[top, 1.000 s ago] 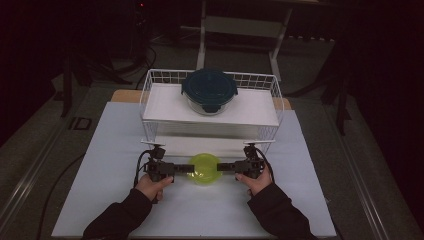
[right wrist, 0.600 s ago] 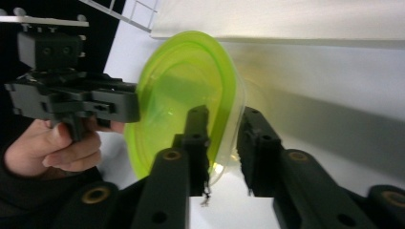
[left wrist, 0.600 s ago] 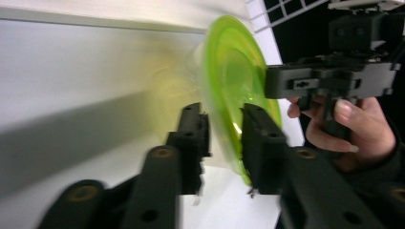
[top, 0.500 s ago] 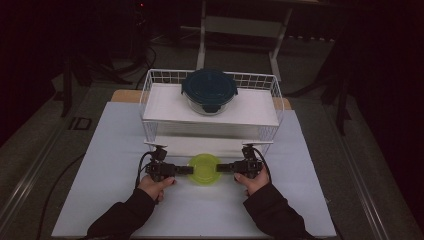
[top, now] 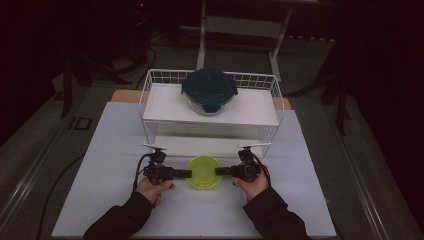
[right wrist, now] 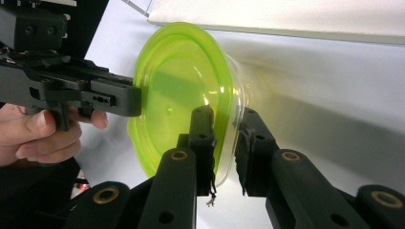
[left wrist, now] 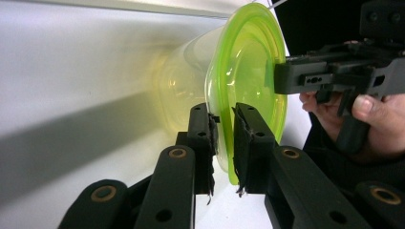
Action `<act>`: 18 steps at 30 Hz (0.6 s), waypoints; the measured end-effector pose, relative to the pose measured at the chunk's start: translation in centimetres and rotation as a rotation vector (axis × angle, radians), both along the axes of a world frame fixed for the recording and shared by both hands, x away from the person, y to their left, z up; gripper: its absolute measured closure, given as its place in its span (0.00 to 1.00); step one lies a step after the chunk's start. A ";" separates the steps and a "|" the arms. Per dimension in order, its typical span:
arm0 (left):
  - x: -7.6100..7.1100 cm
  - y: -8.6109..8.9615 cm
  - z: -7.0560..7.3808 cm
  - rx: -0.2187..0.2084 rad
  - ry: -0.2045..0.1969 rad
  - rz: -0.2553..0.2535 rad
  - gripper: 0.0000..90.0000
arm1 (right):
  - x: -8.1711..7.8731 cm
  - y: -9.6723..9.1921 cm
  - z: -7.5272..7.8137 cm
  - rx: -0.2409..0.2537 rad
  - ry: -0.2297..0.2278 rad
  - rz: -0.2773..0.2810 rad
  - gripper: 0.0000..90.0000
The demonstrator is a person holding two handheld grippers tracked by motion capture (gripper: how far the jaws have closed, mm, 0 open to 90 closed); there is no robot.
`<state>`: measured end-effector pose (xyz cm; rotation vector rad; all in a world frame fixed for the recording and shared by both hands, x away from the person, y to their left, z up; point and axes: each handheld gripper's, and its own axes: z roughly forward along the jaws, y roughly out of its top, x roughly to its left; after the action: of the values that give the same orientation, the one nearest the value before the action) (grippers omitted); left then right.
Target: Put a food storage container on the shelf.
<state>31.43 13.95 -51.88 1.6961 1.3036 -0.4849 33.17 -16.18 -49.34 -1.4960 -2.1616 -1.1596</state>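
A: What colour is the lid (top: 203, 172)?
B: Translucent yellow-green, on a clear container (left wrist: 184, 98) that picks up a faint yellow tint near the rim.
A: And the grippers?
B: The left gripper (top: 184, 173) and the right gripper (top: 221, 171) are both matte black, jaws included, with small brass-coloured rivets (left wrist: 177, 152) on the links.
A: The background?
B: A plain white tabletop (top: 110, 150), unpatterned. A white wire basket (top: 272, 87) shows a grid of thin bars, with white shelf boards inside. The bowl (top: 208, 107) on the upper board is clear with a dark teal lid (top: 208, 86). Sleeves (top: 120, 220) are black.
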 end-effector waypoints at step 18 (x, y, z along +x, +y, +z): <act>-1.4 -0.9 1.7 0.056 -0.080 0.023 0.89 | -1.9 0.9 1.8 -0.126 -0.162 -0.034 0.89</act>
<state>30.05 13.07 -50.23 1.7274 1.2875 -0.3666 31.23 -15.29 -47.50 -1.5444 -2.3648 -1.2143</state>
